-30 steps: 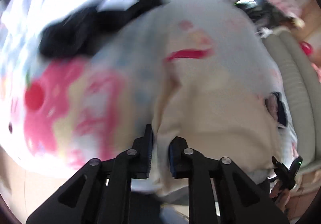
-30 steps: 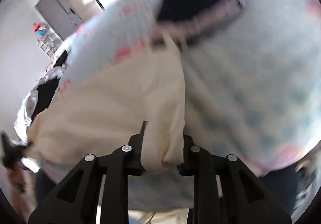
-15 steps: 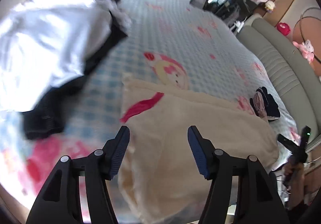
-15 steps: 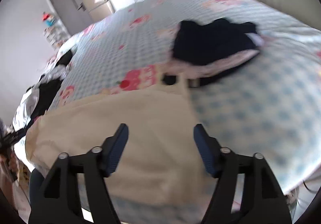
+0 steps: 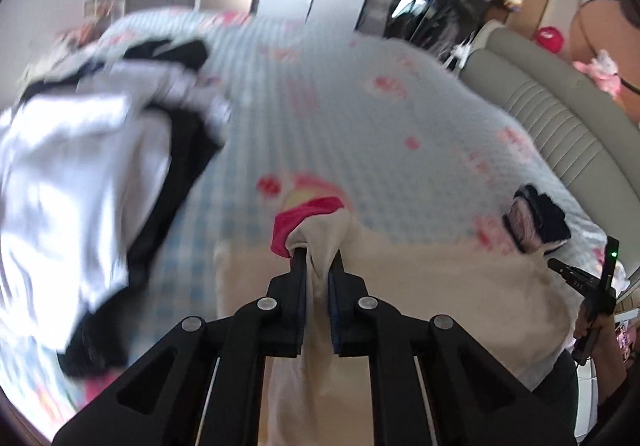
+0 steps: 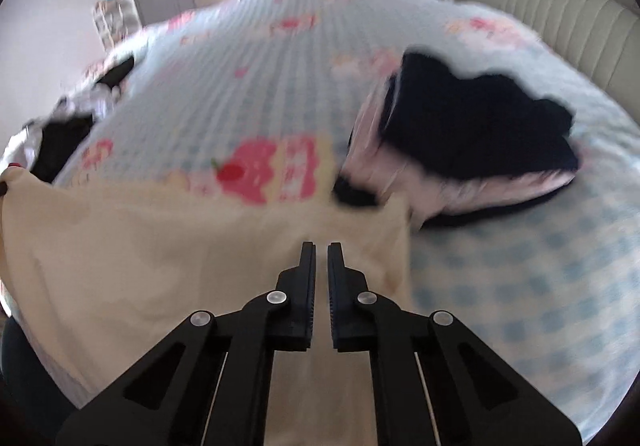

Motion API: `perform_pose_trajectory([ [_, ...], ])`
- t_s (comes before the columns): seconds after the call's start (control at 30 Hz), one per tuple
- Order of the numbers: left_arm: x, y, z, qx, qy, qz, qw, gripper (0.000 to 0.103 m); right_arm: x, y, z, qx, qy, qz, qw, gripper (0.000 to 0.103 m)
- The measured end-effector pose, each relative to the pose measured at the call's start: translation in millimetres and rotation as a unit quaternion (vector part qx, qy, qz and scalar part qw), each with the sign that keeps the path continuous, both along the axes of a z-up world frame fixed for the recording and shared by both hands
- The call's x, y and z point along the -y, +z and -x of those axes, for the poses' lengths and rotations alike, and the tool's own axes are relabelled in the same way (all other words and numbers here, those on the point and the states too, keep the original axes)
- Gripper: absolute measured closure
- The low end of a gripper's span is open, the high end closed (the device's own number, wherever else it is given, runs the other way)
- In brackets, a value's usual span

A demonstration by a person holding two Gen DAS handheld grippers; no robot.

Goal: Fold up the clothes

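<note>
A bed [image 5: 360,118] with a pale blue checked cover printed in pink takes up most of both views, with a padded cream headboard [image 5: 560,126] along its far side. A cream garment [image 5: 460,286] with a pink collar edge [image 5: 304,214] lies spread along the near edge of the bed. A heap of white and black clothes [image 5: 100,174] sits on the left, and a dark folded pile [image 6: 472,126] lies beside the cream garment's right corner. The left gripper [image 5: 318,266] is clamped on a bunch of the cream cloth near the collar. The right gripper [image 6: 321,258] hovers over the cloth, its jaws nearly together with nothing visibly between them.
</note>
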State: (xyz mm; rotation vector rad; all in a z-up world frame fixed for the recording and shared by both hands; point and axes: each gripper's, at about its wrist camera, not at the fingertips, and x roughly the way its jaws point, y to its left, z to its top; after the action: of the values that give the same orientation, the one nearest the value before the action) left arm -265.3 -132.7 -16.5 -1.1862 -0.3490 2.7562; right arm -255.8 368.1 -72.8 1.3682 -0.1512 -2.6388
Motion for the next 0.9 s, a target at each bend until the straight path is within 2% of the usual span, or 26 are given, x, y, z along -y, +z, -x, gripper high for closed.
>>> perform_pose_trajectory([
  [0.07, 2.0, -5.3, 13.3, 0.015, 0.001, 0.001, 0.9999, 0.091, -5.0, 6.8, 2.8, -0.005, 0.002, 0.018, 1.000, 0.095],
  [0.1, 4.0, -13.7, 19.9, 0.031, 0.001, 0.000, 0.9995, 0.090, -7.5, 10.2, 4.3, -0.007, 0.002, 0.027, 1.000, 0.074],
  [0.17, 11.2, -41.9, 27.1, 0.076, 0.014, -0.009, 0.9970, 0.090, -11.7, 15.3, 7.5, -0.009, 0.006, 0.044, 0.999, 0.044],
  [0.33, 19.1, -69.7, 9.2, 0.085, 0.025, -0.035, 0.9954, 0.090, 5.3, -13.6, 30.8, 0.029, 0.070, 0.006, 0.997, 0.039],
  [0.4, 22.2, -72.1, 8.1, 0.088, 0.025, -0.041, 0.9949, 0.090, 12.7, -25.6, 40.6, 0.042, 0.096, -0.013, 0.994, 0.028],
  [0.47, 24.5, -73.7, 8.8, 0.093, 0.026, -0.045, 0.9943, 0.090, 19.6, -37.4, 49.9, 0.055, 0.121, -0.031, 0.991, 0.027],
  [0.53, 21.3, -68.2, 9.0, 0.084, 0.020, -0.041, 0.9954, 0.090, 18.1, -42.9, 52.8, 0.060, 0.121, -0.026, 0.990, 0.047],
  [0.6, 15.8, -58.8, 7.7, 0.065, 0.013, -0.031, 0.9973, 0.092, 16.0, -39.9, 46.5, 0.052, 0.114, -0.017, 0.992, 0.077],
  [0.67, 12.6, -50.6, 7.7, 0.052, 0.010, -0.025, 0.9983, 0.092, 14.9, -36.0, 39.2, 0.042, 0.108, -0.010, 0.993, 0.086],
  [0.83, 11.9, -13.5, 2.3, -0.004, 0.024, -0.038, 0.9990, 0.095, 30.5, -5.0, 8.6, -0.036, 0.094, -0.061, 0.993, 0.090],
  [0.9, 13.5, -6.0, 7.2, -0.014, 0.023, -0.049, 0.9984, 0.095, 26.3, 14.3, 5.0, -0.067, 0.074, -0.059, 0.993, 0.090],
])
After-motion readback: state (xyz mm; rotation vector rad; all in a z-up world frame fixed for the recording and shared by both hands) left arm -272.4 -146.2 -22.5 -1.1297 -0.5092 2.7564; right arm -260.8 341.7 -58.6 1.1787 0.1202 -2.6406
